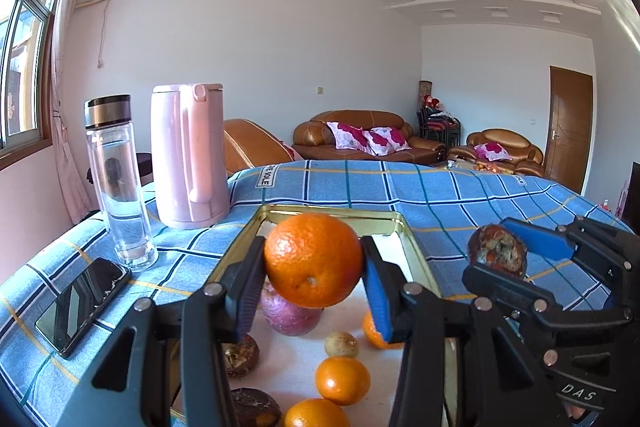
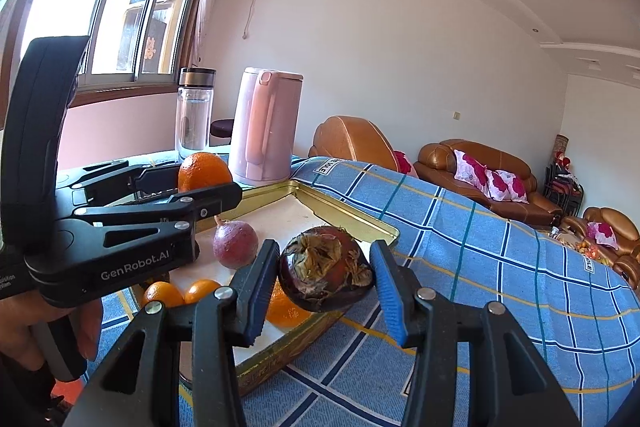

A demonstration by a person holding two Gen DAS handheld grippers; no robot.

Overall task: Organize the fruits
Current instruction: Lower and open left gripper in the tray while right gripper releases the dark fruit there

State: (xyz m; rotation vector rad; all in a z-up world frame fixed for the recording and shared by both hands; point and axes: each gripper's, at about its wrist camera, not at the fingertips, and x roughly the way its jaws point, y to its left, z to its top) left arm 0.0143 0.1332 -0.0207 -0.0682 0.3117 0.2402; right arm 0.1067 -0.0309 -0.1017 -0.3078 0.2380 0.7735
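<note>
Reading the table left to right, here is why each thing sits or hangs as it does:

Phone [image 1: 82,305]: it lies flat on the checked cloth [image 1: 460,195] at the far left, well apart from the fruit, so it should not get in your way.

Glass bottle [image 1: 118,183] and pink kettle [image 1: 188,157]: both stand upright behind the tray's far left corner; judged from here, they are the only tall things a wide swing could knock.

Tray [image 1: 394,217]: the gold-rimmed tin is the fruit's place. A purple passion fruit [image 1: 290,313], small oranges [image 1: 342,379] and dark mangosteens [image 1: 240,349] are loose on its pale floor, not yet grouped.

Left gripper [image 1: 314,263]: your jaws are clamped on the big orange [image 1: 314,259], one pad on each flank across its middle. That is a sound hold for a round fruit, since it cannot roll out sideways. It hangs clear above the tray's fruit.

Right gripper [image 2: 326,273]: your jaws are clamped on a mangosteen [image 2: 326,265], dried calyx facing the camera, over the tray's right rim with the cloth below.

Step in hand: you look to be carrying one fruit per hand so the kinds can be kept apart.

Watch: the mangosteen's rind is hard and slick, so keep the squeeze steady until it rests.
</note>
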